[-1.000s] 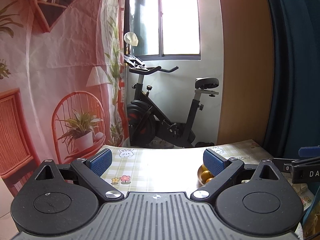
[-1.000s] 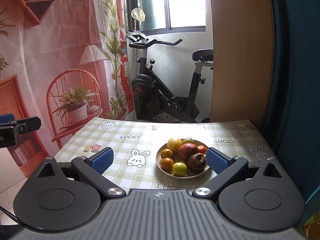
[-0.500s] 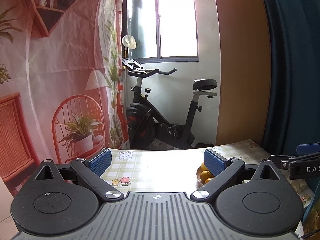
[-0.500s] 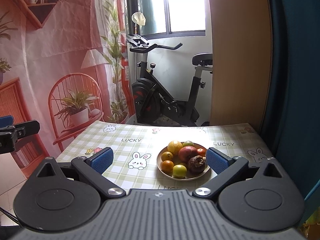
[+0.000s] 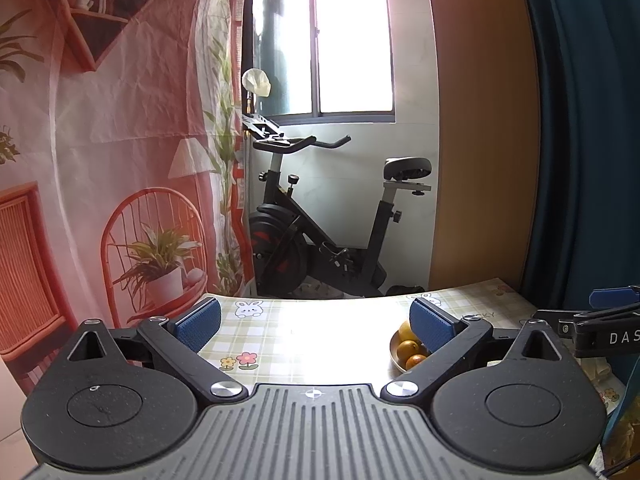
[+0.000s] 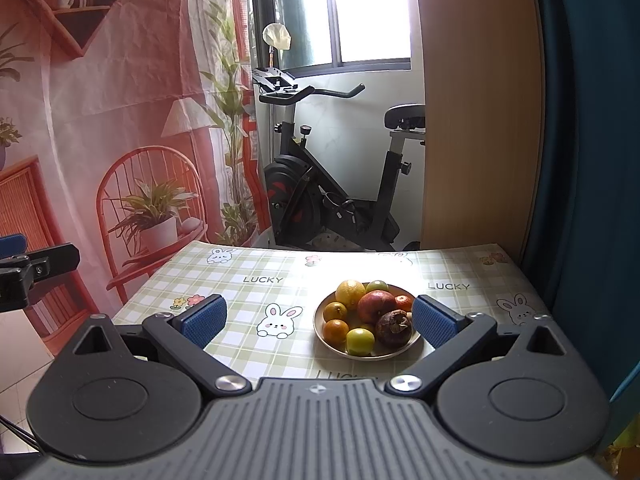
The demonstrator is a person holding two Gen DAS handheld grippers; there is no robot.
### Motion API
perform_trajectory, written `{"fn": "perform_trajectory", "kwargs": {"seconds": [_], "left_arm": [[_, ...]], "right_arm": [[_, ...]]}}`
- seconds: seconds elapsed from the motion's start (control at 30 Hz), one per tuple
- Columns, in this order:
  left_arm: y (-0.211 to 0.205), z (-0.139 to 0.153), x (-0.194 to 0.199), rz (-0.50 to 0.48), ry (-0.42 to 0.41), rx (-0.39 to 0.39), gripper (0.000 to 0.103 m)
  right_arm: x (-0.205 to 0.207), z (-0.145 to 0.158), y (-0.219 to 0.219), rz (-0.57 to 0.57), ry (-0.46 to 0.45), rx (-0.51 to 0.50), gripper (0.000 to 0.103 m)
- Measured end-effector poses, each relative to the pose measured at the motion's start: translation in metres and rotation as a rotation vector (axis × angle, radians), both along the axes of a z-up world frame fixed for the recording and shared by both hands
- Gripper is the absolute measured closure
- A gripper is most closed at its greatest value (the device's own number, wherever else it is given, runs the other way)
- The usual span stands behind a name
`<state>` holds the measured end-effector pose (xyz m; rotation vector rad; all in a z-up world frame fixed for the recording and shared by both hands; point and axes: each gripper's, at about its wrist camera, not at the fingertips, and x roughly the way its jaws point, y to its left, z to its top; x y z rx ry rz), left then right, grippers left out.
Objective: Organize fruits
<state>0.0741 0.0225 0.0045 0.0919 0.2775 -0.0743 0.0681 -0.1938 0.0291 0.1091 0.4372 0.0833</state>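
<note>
1. A printed red backdrop point(image 6: 100, 120), showing a chair, a potted plant and shelves, is seen across the left half of both views.
2. A black exercise bike point(image 6: 332, 184) is seen at the centre of the frame, below a bright window point(image 6: 360, 12), with a wooden panel point(image 6: 480, 120) and a dark teal curtain point(image 6: 580, 140) to the right.
3. The desk point(image 6: 248, 276), covered in a green checked cloth with rabbits and the word LUCKY, is spread across the lower middle of the right wrist view.
4. The right gripper point(image 6: 319, 316) is held above the near edge of the desk, its blue-padded fingers point(image 6: 204, 318) spread wide apart with nothing between them.
5. The left gripper point(image 5: 316, 320) is likewise held spread wide and empty in the lower part of the left wrist view; its tip is also glimpsed at the left edge of the right wrist view.
6. A round plate point(image 6: 328, 340) is placed on the desk, right of centre in the right wrist view, just beside the right-hand finger; in the left wrist view it is partly hidden behind the right-hand finger.
7. The fruits are piled on the plate: a yellow lemon point(image 6: 350, 294) at the back, a red apple point(image 6: 376, 306) in the middle, a dark brown wrinkled fruit point(image 6: 394, 328) at the front right, a yellow-green citrus point(image 6: 360, 341) at the front, and small oranges point(image 6: 335, 330) on the left.
</note>
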Motion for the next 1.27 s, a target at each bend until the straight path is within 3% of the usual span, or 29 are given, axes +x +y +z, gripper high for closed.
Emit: {"fn": "perform_trajectory", "kwargs": {"seconds": [1.27], "left_arm": [[0.0034, 0.0027, -0.0010, -0.014, 0.001, -0.003, 0.000]], "right_arm": [[0.0001, -0.0007, -0.0005, 0.000, 0.001, 0.002, 0.002]]}}
